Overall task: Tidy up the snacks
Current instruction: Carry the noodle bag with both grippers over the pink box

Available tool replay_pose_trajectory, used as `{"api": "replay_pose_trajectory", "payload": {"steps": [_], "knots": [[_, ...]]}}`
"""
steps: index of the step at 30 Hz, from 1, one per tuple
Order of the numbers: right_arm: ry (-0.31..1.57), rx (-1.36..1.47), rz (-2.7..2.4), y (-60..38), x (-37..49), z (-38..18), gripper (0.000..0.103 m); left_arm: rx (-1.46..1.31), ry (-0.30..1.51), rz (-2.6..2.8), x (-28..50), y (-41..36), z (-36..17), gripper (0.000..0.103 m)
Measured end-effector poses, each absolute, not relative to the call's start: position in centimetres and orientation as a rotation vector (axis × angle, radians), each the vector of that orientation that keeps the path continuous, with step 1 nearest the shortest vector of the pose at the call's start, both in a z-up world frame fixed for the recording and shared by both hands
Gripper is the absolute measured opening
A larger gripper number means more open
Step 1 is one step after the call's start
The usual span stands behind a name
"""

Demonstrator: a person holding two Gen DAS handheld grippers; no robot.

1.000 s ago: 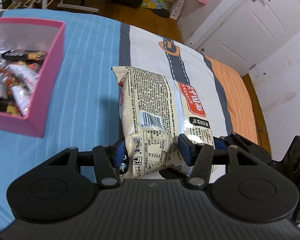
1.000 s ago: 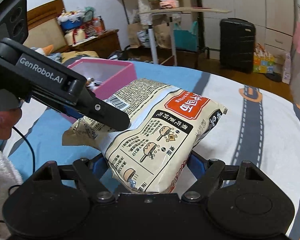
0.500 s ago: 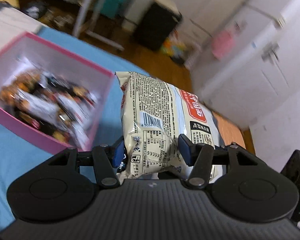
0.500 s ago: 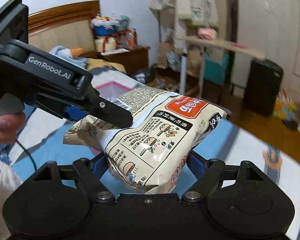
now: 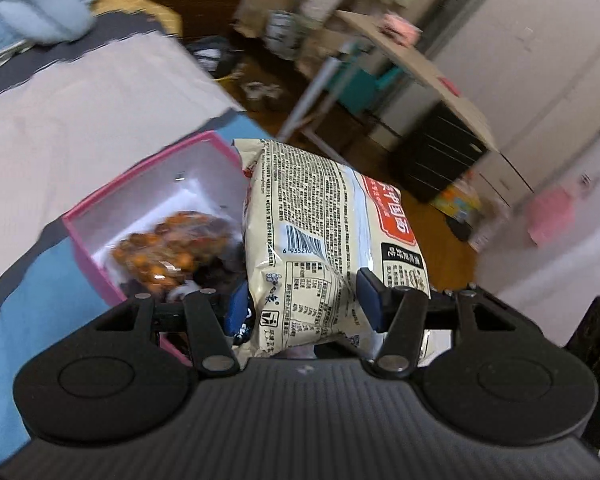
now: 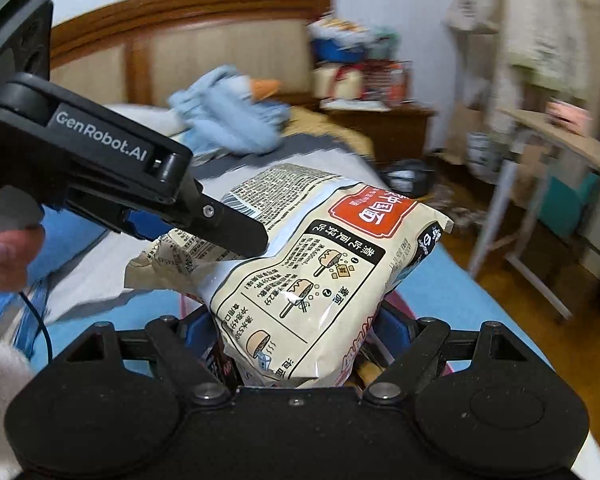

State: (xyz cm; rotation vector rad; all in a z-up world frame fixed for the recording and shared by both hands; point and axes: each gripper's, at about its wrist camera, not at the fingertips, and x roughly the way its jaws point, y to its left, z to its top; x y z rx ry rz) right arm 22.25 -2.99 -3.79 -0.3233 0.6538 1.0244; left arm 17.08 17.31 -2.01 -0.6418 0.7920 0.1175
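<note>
Both grippers grip one noodle packet [image 5: 320, 248], left gripper [image 5: 304, 304] jaws clamped narrow on one end, right gripper [image 6: 296, 336] jaws wide across it. Its long axis runs away from the left camera, tilted, above the pink box [image 5: 100, 208] on the bed [image 5: 28, 292].

One noodle packet [image 5: 320, 248], one pink box [image 5: 96, 256], two grippers.
The left gripper [image 5: 304, 304] and the right gripper [image 6: 296, 332] each show two blue pads; one bag of orange snacks [image 5: 168, 248] shows clearly inside the box.

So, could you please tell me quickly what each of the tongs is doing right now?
Left tongs: closed on the noodle packet.
Right tongs: closed on the same noodle packet.
</note>
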Motion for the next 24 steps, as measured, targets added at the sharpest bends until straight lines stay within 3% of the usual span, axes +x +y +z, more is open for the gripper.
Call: {"api": "replay_pose_trajectory", "payload": {"steps": [10,24], "knots": [[0.737,-0.189,1.208,-0.4,26.6,-8.7,0.085,-0.549,0.826,0.223,18.5,18.8,-4.9,0.054],[0.836,-0.467,1.176,4.6,28.3,-10.4,0.089,-0.519,0.904,0.242,19.5,20.4,-7.3,0.062]]}}
